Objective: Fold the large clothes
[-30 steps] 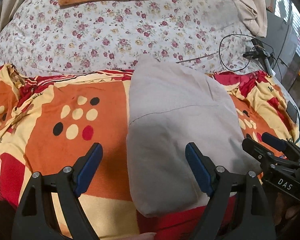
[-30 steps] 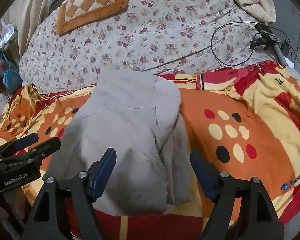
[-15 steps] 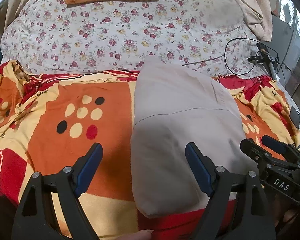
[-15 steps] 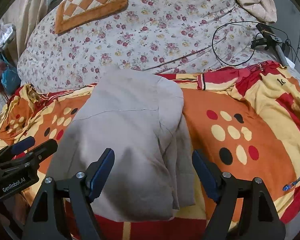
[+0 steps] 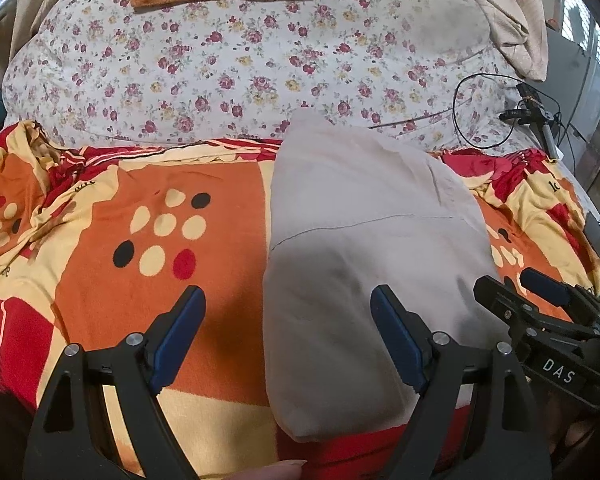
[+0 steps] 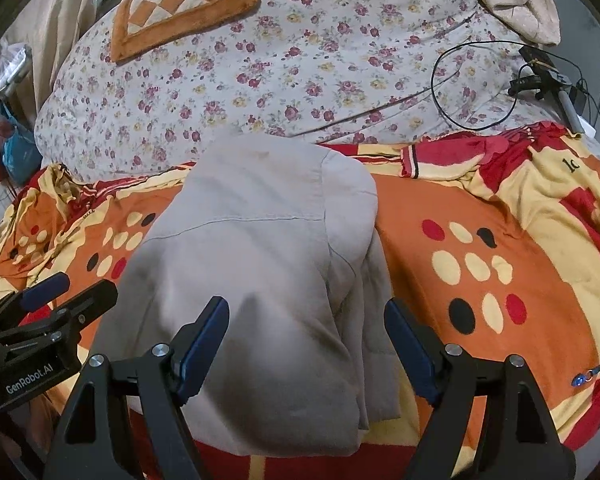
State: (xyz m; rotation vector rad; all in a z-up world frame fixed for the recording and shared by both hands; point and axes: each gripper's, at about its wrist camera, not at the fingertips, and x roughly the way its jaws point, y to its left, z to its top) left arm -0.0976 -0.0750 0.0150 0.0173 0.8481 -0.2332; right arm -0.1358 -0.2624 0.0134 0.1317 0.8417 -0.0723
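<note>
A beige garment (image 5: 364, 248) lies folded into a long stack on the orange, red and yellow blanket (image 5: 148, 216). My left gripper (image 5: 288, 300) hangs open above the garment's left edge near its front end, its fingers holding nothing. In the right wrist view the same garment (image 6: 252, 248) shows layered folds along its right side. My right gripper (image 6: 306, 314) stands open over that right front part, nothing between its blue pads. Each gripper shows at the edge of the other's view: the right one (image 5: 540, 292), the left one (image 6: 48, 296).
A floral quilt (image 5: 228, 64) covers the bed behind the blanket, with an orange checked cushion (image 6: 180, 4) on it. A black cable and small device (image 6: 540, 76) lie at the back right. A beige cloth (image 5: 516, 20) hangs at the far right. A fingertip (image 5: 268, 472) shows at the bottom edge.
Both views have shifted slightly; the garment sits a little higher and nearer in the frames. Both grippers stay open and the garment lies as before.
</note>
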